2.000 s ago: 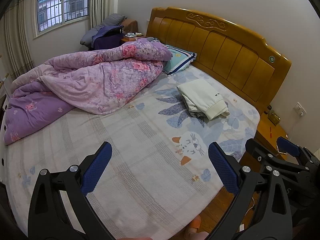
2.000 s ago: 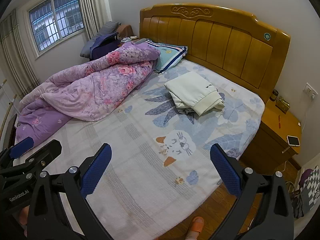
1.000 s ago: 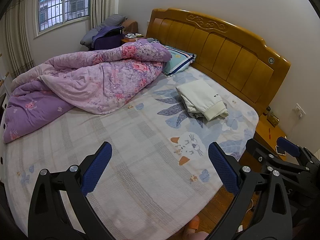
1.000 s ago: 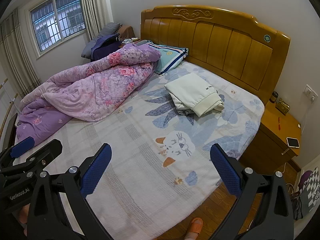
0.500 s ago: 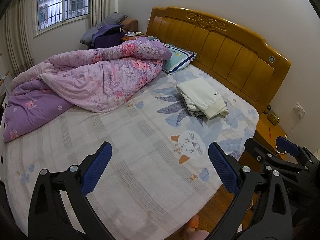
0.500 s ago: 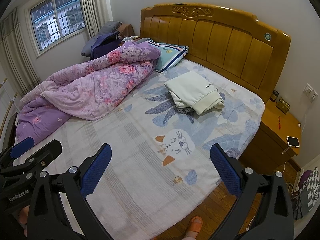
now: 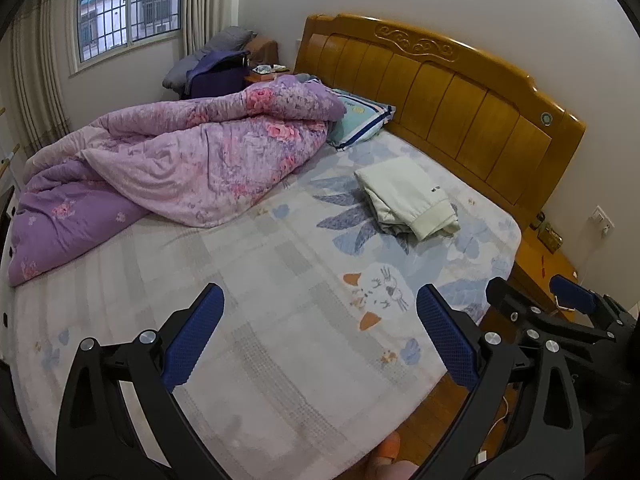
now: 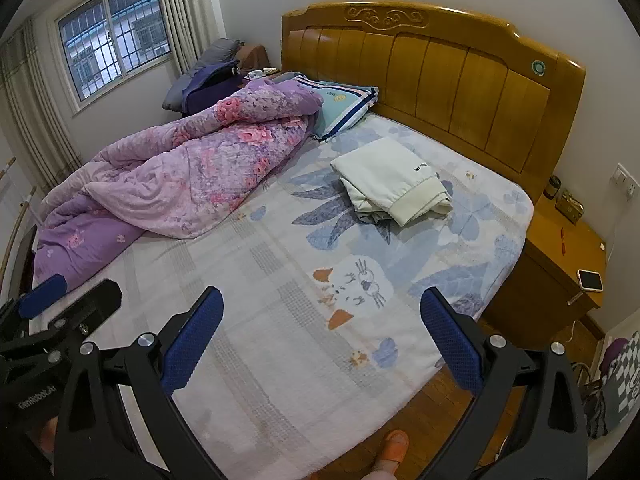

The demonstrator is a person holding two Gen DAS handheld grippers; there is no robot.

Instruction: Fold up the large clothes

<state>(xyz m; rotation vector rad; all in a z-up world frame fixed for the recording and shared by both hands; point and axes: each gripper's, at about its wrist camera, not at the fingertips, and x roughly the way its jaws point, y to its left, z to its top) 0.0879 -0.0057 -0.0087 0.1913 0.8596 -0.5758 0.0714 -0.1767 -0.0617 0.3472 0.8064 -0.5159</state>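
Garment (image 8: 390, 182), folded, lies well beyond both open, empty grippers (image 7: 320, 336) (image 8: 322, 338).

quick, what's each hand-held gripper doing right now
Left hand-held gripper: open, holding nothing, above the bed.
Right hand-held gripper: open, holding nothing.

White lettering reading "GenRobot.AI" is showing on the black body of the left gripper (image 8: 60, 300) at the lower left edge of the right wrist view. Small dark print is sitting on the folded white garment (image 8: 390, 184) near its cuff, and on the pillow (image 8: 344, 106), both too small to read.
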